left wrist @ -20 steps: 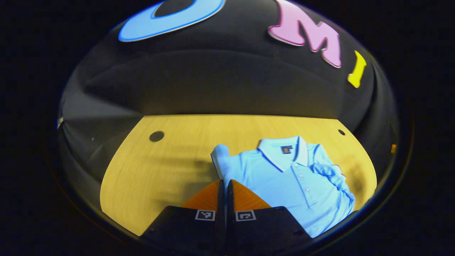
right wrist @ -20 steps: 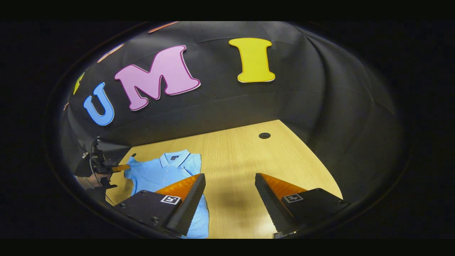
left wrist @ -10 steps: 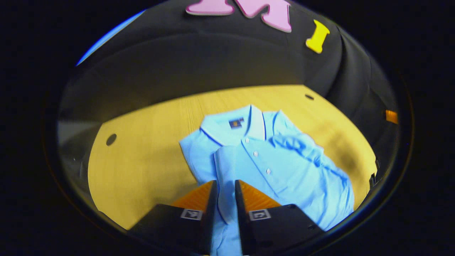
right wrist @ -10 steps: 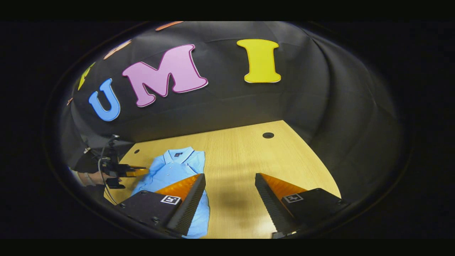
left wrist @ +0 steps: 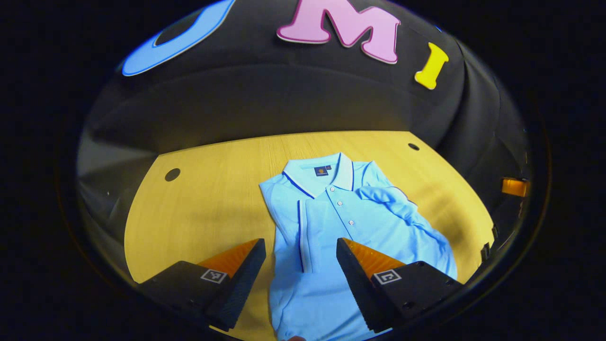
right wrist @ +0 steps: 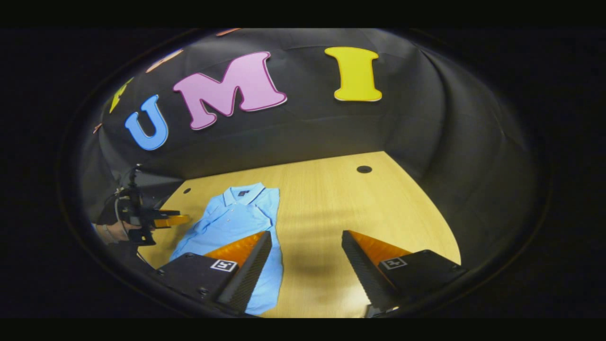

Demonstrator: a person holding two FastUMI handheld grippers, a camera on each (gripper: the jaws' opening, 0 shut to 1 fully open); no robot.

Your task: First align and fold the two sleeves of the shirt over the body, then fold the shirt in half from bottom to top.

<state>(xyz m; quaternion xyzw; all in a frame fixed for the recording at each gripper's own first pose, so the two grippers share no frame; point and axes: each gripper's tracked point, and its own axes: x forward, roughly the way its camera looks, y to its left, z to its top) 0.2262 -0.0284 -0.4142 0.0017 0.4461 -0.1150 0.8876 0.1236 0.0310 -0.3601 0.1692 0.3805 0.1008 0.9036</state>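
Note:
A light blue polo shirt [left wrist: 360, 227] lies face up on the wooden table [left wrist: 213, 208], collar toward the far wall. One sleeve [left wrist: 307, 227], edged with dark trim, lies flat over the chest. The other sleeve [left wrist: 397, 203] lies rumpled across the opposite side. My left gripper [left wrist: 300, 242] hangs open just above the shirt's lower body, holding nothing. In the right gripper view the shirt [right wrist: 227, 222] is at the left, with the left gripper [right wrist: 177, 218] and the hand holding it beside it. My right gripper [right wrist: 307, 234] stands open over bare table to the right of the shirt.
The table has small round holes near its far corners [left wrist: 172, 174] [left wrist: 413, 147] [right wrist: 364, 169]. The black cloth wall closes off the table's far side and both ends. Bare wood stretches to the right of the shirt in the right gripper view [right wrist: 360, 208].
My left gripper, shut on the sleeve a second ago, carried it over the body, opened and let it go, and the sleeve now lies flat. The right gripper barely moved.

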